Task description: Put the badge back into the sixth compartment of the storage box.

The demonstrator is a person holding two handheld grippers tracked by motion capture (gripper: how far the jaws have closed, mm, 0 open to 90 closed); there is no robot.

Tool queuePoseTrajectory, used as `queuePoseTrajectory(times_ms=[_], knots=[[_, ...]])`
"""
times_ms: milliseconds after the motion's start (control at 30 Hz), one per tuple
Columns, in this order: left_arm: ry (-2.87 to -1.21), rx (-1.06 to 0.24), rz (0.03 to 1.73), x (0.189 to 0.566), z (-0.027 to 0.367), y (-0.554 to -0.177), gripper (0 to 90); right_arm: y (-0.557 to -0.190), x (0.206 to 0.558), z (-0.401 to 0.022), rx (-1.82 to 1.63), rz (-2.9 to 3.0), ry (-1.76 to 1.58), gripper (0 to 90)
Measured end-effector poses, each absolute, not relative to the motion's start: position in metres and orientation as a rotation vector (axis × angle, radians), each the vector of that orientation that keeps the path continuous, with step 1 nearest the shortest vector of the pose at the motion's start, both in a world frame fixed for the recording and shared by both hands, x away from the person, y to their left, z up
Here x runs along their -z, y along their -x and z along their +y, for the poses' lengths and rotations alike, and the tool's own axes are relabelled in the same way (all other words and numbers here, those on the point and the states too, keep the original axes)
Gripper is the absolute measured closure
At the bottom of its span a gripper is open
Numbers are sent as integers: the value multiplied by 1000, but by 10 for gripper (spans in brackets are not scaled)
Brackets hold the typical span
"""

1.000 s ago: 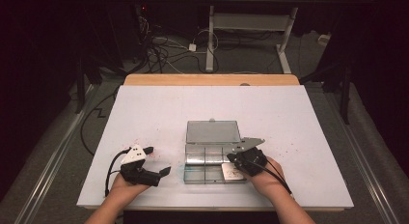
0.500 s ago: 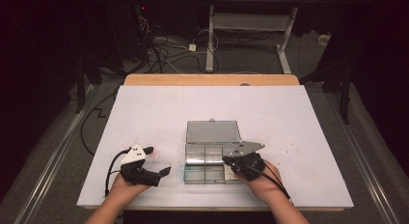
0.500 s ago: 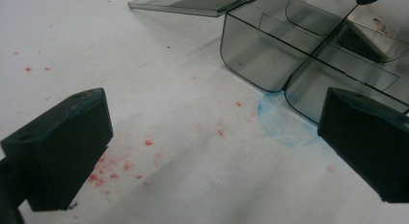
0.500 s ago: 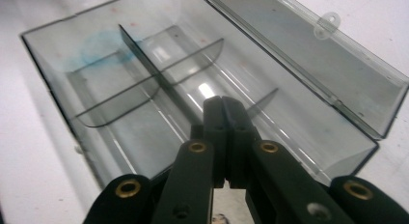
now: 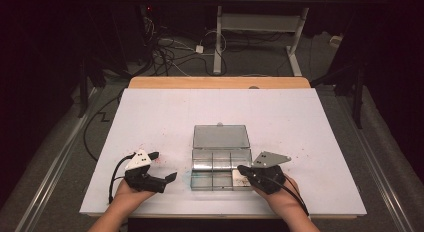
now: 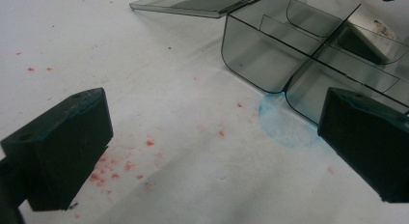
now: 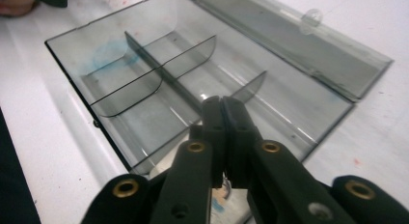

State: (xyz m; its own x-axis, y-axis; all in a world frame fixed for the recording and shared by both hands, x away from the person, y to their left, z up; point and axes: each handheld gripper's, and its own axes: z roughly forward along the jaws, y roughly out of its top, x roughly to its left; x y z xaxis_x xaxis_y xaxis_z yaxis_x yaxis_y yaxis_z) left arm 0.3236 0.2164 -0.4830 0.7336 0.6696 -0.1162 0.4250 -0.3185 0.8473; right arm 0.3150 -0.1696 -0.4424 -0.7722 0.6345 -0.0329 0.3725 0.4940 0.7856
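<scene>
A clear plastic compartment box (image 5: 212, 167) lies on the white table with its lid (image 5: 221, 136) folded flat behind it. A small white printed piece (image 5: 237, 178) rests in the near right compartment. My right gripper (image 5: 241, 168) hovers over that compartment, jaws shut together with nothing seen between them. In the right gripper view the shut tips (image 7: 223, 104) point over the box's dividers (image 7: 144, 84), and the white piece (image 7: 218, 200) shows below them. My left gripper (image 5: 164, 165) stays on the table left of the box, open and empty. In the left gripper view its jaws (image 6: 219, 137) frame the box's corner (image 6: 251, 60).
Red specks (image 6: 115, 163) and a round blue smear (image 6: 284, 122) mark the white table (image 5: 300, 122) near the box. The table's near edge runs just below both hands. A wooden strip (image 5: 220, 82) borders the far side, with cables and a desk frame beyond.
The right gripper has slid a little to the left over the box's near right compartment, staying shut. The left gripper and the box have not moved.
</scene>
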Motion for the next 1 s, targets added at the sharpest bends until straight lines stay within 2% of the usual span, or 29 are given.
queuePoseTrajectory(times_ms=[100, 400, 533, 1000], knots=[[-1954, -306, 849, 483, 217, -325, 0, -316, 442, -179, -1196, 2397, -876, 828], [-1987, -275, 899, 482, 213, -330, 0, -323, 446, -205, -1278, 2291, -973, 439], [-1948, -250, 923, 481, 216, -334, 0, -327, 453, -213, -1287, 2263, -1023, 288], [-1931, -222, 975, 474, 208, -360, 0, -343, 458, -221, -1293, 2176, -1126, 1]])
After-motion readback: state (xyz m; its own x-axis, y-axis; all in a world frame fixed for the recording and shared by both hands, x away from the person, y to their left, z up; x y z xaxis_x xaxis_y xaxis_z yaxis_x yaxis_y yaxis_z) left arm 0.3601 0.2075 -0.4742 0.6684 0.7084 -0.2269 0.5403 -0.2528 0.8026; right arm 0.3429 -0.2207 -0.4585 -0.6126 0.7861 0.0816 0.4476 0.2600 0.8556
